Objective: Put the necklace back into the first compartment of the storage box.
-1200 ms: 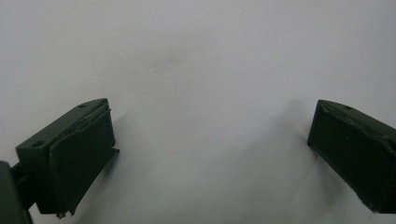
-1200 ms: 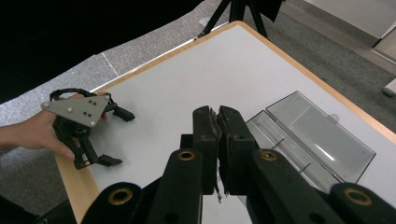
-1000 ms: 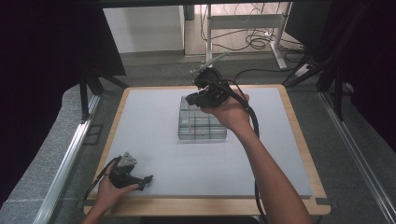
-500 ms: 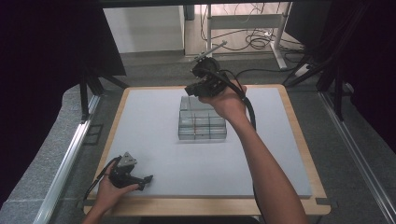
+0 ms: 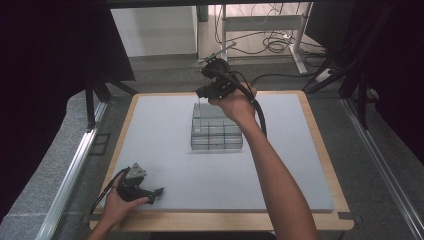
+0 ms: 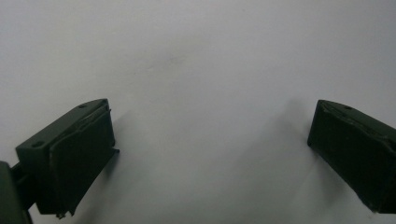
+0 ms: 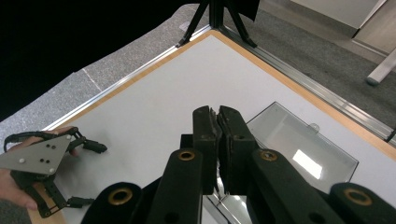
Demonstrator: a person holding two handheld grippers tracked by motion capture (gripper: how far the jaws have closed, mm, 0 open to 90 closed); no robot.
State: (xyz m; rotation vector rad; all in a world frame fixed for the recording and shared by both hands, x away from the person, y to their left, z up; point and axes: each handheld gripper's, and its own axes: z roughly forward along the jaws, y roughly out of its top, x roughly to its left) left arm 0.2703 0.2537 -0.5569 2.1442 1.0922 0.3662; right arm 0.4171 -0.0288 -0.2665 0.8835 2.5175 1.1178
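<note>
Hovering at the clear box's [image 5: 216, 131] far edge, right gripper [image 5: 207, 93] fingers pressed together, seemingly pinching its lid [image 7: 303, 147]; left gripper [image 5: 150, 192] spread, well apart.

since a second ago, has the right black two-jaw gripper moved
Yes. The right black two-jaw gripper has swung up and away from the clear compartmented plastic box toward the table's wooden far edge, lifting the lid.

One clear box [image 5: 216, 134] (lidded), two grippers.
</note>
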